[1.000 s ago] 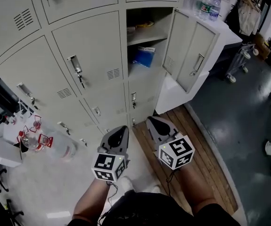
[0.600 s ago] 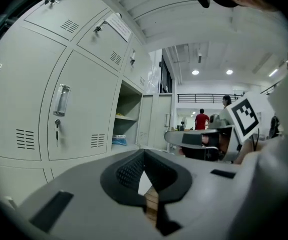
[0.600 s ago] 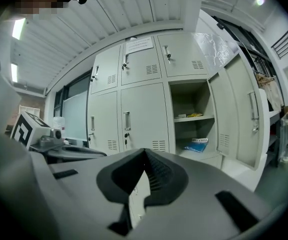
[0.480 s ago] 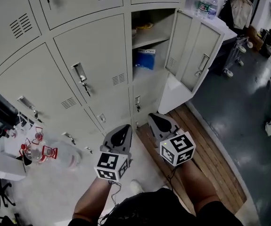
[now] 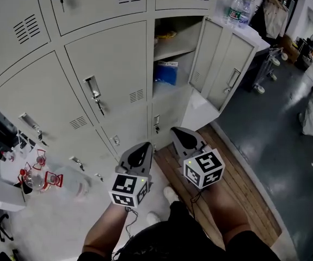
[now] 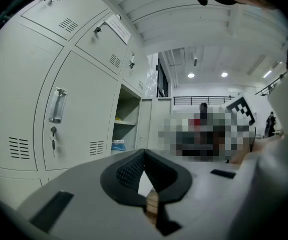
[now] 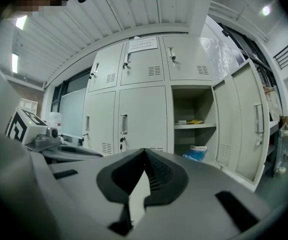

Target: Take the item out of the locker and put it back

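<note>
So both claws are just hanging out in front of the lockers, not touching anything. The left gripper has its jaws pinched together at the tip, and its own view shows nothing caught between them, just a sliver of floor through the slot behind the pads. Same deal for the right gripper: jaws closed tip to tip and empty in its own view too. They sit side by side, close but not touching, both pointing roughly level at the locker bank.

The open locker is up ahead and well apart from both grippers. Its door is swung out to the right. The blue packet is inside, on the locker's floor under the shelf, towards the front edge. You can spot it from both gripper views as well. On the shelf above, near its left end, lies a small yellow thing; can't tell what it is.

All the other locker doors are shut. A few bottles stand on top of the cabinet just right of the open door. The person's legs are over a strip of wood flooring.
</note>
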Available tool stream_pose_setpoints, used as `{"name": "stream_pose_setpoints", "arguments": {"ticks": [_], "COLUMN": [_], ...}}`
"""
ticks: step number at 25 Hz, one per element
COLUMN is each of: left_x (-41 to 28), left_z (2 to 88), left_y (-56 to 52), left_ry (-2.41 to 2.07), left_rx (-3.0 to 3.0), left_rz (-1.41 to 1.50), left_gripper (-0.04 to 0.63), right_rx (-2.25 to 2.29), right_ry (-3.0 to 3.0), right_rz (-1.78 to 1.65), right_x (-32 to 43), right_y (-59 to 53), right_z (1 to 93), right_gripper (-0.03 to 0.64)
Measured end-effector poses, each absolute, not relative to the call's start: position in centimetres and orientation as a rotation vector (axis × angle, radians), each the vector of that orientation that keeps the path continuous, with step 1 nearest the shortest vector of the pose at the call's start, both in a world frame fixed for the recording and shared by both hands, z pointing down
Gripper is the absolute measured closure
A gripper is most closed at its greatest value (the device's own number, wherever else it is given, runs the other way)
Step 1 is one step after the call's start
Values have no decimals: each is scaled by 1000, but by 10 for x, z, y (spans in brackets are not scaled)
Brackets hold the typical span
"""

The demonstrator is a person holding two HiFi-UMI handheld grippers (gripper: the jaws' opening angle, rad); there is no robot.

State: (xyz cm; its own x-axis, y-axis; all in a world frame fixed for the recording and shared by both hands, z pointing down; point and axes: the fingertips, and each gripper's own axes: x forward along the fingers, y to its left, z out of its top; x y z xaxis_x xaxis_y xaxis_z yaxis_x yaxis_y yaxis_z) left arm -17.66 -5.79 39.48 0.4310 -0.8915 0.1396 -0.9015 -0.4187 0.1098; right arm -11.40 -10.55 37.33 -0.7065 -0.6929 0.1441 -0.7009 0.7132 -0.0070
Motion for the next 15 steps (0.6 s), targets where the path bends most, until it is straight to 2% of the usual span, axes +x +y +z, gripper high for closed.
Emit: {"name": "stream_pose_setpoints", "arguments": {"ticks": [15], "left_x": [-154], "left_z": [406], "left_y": [-149], "left_ry": [-1624], "left_rx": [2476], "left_rz": [106], "left_gripper": [592], "right_rx": [1077], "right_ry": [-2776], "right_rz": [70], "right_x": [-96], "right_y": [-219], "right_z": [387], "right_gripper": [615]}}
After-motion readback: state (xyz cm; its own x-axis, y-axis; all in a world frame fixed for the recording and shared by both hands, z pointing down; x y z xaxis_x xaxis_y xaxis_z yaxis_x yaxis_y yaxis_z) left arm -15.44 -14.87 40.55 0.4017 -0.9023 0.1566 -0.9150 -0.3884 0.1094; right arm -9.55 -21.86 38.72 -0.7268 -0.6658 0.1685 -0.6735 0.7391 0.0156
